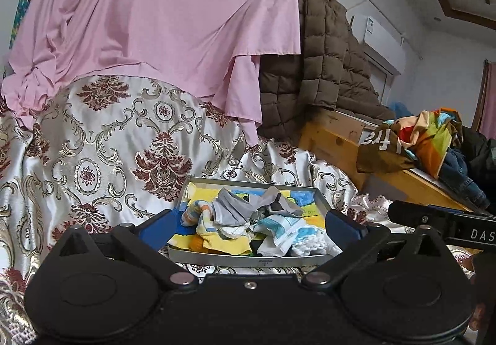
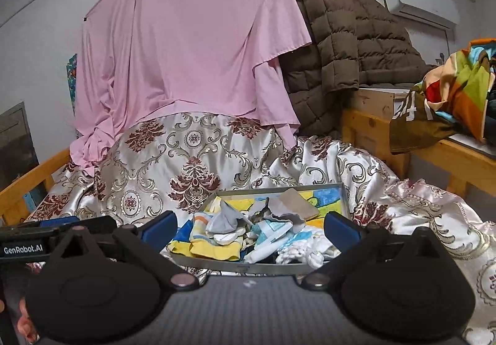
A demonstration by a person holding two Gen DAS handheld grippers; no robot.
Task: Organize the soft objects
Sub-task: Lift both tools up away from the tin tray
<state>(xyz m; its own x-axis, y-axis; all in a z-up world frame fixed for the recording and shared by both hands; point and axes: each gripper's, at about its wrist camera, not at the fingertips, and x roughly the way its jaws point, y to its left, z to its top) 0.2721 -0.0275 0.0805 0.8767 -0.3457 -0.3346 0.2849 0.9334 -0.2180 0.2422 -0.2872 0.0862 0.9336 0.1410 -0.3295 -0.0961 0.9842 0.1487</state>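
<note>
Both tools, left tool (image 1: 249, 221) and right tool (image 2: 251, 225), gape wide and empty, framing the sock tray (image 1: 248, 259) at twelve o'clock, ready to pick

The left gripper (image 1: 249, 225) holds its blue-padded fingers (image 1: 156, 225) spread wide with nothing pressed between them. Just beyond the fingertips, framed in the gap, a shallow metal tray (image 1: 248, 259) lies on a silver damask bedspread (image 1: 102, 152). A jumble of small socks (image 1: 248, 227) fills the tray, grey, yellow, white and pale blue. Far ahead a pink sheet (image 1: 161, 19) hangs. Out past the right finger sit a brown quilted jacket (image 1: 325, 59), a wooden bench (image 1: 341, 140) and the other gripper's black body (image 1: 449, 221).
</note>
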